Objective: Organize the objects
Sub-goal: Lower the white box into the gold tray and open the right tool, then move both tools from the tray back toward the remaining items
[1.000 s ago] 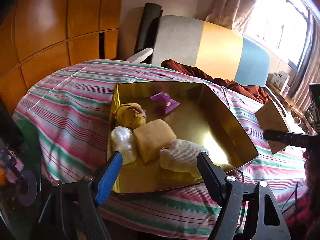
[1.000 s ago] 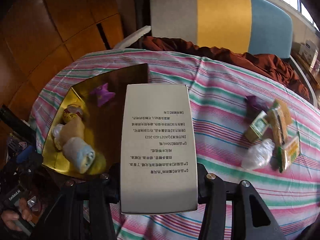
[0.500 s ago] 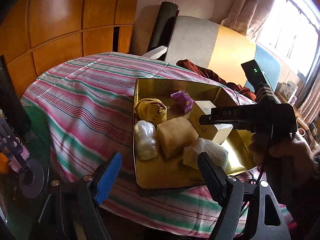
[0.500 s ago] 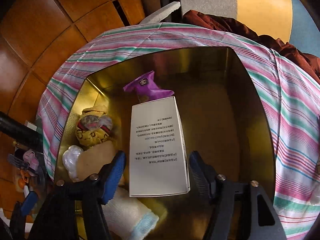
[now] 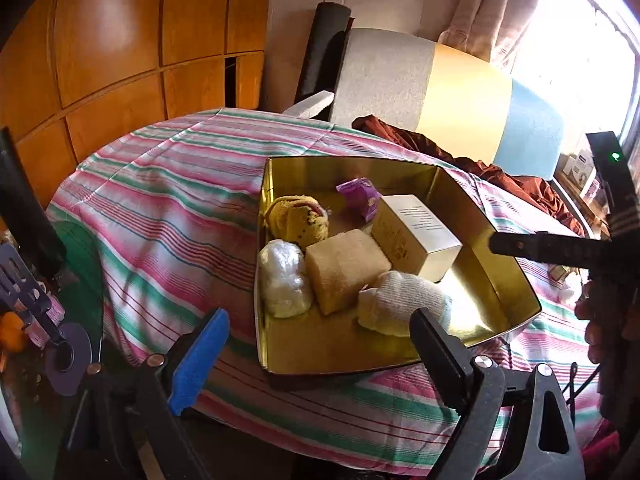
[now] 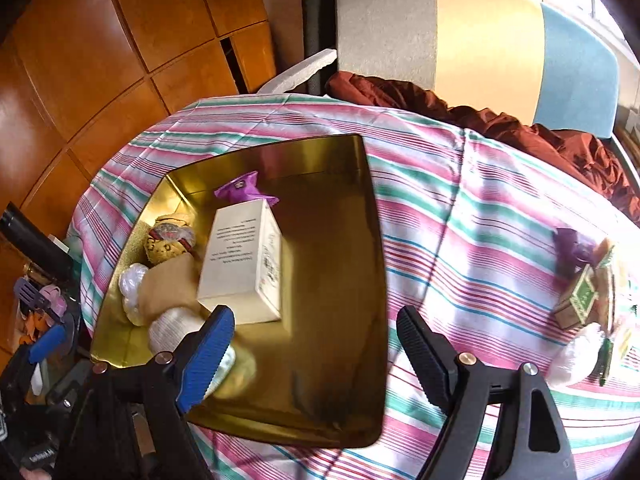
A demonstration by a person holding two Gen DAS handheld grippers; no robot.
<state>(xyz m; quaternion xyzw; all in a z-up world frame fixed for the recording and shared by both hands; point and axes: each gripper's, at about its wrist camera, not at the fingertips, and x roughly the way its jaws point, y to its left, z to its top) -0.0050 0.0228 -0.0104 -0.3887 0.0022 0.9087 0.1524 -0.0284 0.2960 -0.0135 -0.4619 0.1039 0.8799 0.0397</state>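
On the desk (image 6: 460,216), under its pink, green and white striped cloth, sits the shallow gold metal tin (image 6: 340,360), glossy and straight-walled. Its left half holds the cream cardboard box with printed text (image 6: 244,264), a tan sponge-like block (image 5: 346,270), a white knitted roll (image 5: 400,304), a crinkled clear plastic bundle (image 5: 284,280), a yellow spotted plush toy (image 5: 298,220) and a purple foil packet (image 5: 360,198).

Remaining loose items, a heap of small green-and-gold cartons and a white plastic bundle (image 6: 592,312), lie well apart from the tin, far to the right of the right claw (image 6: 316,344). That claw hangs wide open and empty above the tin's near right part, the box's long axis running away from it. It looks the nearer one for the heap; a rightward swing seems needed.

Over the tin's near edge, the left claw (image 5: 316,344) gapes open, holding nothing.
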